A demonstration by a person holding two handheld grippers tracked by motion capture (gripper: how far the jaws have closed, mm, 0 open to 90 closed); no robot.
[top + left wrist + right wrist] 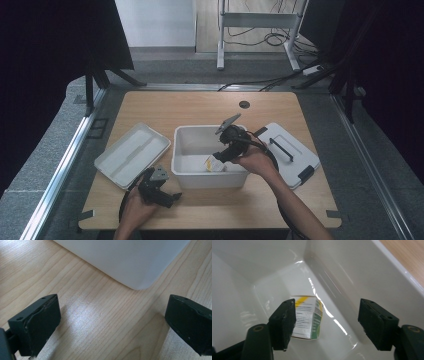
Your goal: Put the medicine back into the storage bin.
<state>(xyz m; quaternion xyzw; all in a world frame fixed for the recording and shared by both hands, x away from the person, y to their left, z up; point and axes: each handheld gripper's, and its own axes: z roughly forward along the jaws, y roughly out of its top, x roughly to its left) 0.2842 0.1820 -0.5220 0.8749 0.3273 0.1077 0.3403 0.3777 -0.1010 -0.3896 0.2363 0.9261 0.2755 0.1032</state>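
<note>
Nearest my side, I found the left gripper (pixel 161 192) low over the front of the wooden table (pixel 200 107), its jaws wide apart with nothing between them; its own view showed bare wood grain and a rounded corner of the white bin (pixel 130 262) just beyond. The left hand (pixel 134 207) held it from below.

Further in, the white bin sat at the middle of the table. The right gripper (pixel 223 155) reached down into it at the near right corner, jaws apart. In the right gripper view, a small carton (pixel 308 317), white with yellow and green print, lay on the bin floor against the wall, partly behind one jaw; I could not tell whether that jaw touched it.

A white tray (pixel 131 152) lay left of the bin, a lid with a dark handle (pixel 290 150) right of it.
</note>
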